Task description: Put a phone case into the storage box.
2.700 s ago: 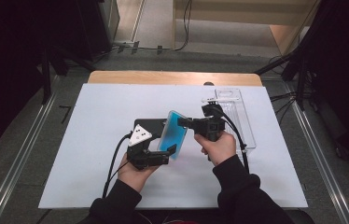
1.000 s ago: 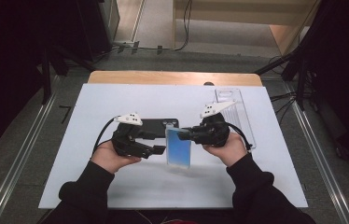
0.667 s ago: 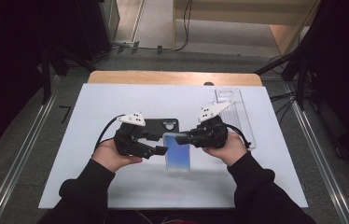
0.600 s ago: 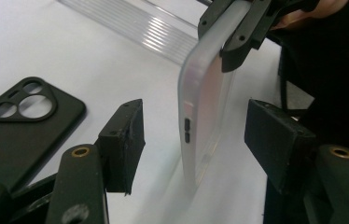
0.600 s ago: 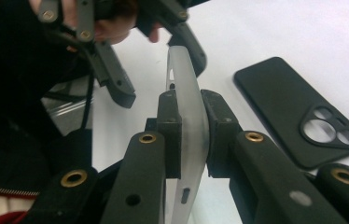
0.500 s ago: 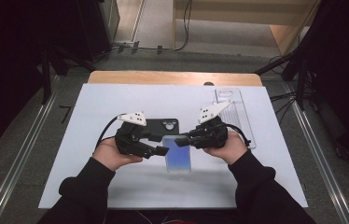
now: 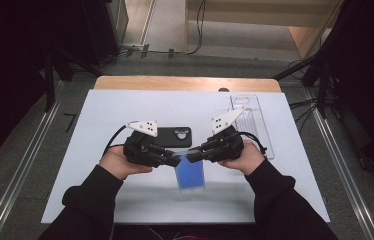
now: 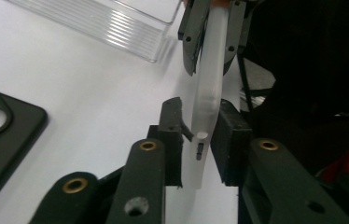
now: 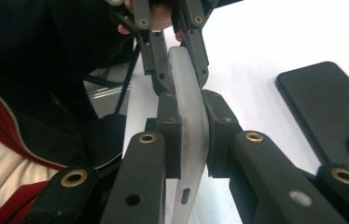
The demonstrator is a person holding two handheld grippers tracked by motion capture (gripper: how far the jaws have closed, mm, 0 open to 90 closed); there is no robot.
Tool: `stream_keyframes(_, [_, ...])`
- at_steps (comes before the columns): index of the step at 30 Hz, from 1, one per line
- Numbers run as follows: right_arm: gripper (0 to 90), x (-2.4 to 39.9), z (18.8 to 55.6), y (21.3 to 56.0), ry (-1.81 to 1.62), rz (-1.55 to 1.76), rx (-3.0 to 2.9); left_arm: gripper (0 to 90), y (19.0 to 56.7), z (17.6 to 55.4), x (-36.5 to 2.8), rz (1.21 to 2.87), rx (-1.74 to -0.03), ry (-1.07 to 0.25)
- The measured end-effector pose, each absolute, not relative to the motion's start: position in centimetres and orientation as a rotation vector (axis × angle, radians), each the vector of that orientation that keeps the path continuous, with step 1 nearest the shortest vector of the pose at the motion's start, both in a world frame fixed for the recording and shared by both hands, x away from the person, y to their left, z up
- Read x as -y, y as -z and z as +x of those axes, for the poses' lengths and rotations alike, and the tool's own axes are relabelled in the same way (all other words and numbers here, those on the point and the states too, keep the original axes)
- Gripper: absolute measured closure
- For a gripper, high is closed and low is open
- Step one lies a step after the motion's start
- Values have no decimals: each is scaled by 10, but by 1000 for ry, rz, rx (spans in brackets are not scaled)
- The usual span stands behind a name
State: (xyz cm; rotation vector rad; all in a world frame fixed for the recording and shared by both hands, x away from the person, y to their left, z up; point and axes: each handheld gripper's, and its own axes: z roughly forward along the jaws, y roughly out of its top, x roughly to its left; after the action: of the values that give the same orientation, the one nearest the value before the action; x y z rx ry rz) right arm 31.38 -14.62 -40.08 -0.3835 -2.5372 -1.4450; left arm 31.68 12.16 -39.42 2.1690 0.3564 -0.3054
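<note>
Blue phone case (image 7: 191, 172) up off the white table (image 7: 100, 110), beside the black case (image 7: 175, 136). Clenched at its top rim by right gripper (image 7: 195, 154). Left gripper (image 7: 175, 161) jaws just been closing, now pinching that rim too. Probably light, bendy, slick: best gripped on the stiffer edge.

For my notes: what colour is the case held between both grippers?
Translucent blue case, best seen in the high view.

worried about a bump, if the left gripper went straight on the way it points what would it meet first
Probably the right gripper, clamped on the far end of the same translucent blue phone case that the left gripper has just been closing on. It lies right along that line, though depth is hard to judge.
</note>
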Motion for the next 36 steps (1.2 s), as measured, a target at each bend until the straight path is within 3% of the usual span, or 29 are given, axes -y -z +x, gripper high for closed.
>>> stream_keyframes(8, [758,146,314,401,1445,-395,2528,817,393,319,-123,2160,-367,360])
stream_keyframes(9, [722,146,313,401,1451,-409,2532,817,393,319,-123,2160,-375,356])
stream_keyframes(13, [381,149,314,400,1532,-545,2520,819,391,319,-128,2160,-416,331])
stream_keyframes(19, [222,153,310,398,1595,-643,2569,818,387,323,-138,2130,-519,296])
stream_keyframes(23, [0,152,310,399,1581,-686,2571,818,384,327,-143,2105,-610,267])
stream_keyframes(36, [0,146,301,404,1635,-994,2580,817,371,327,-147,2027,-888,95])
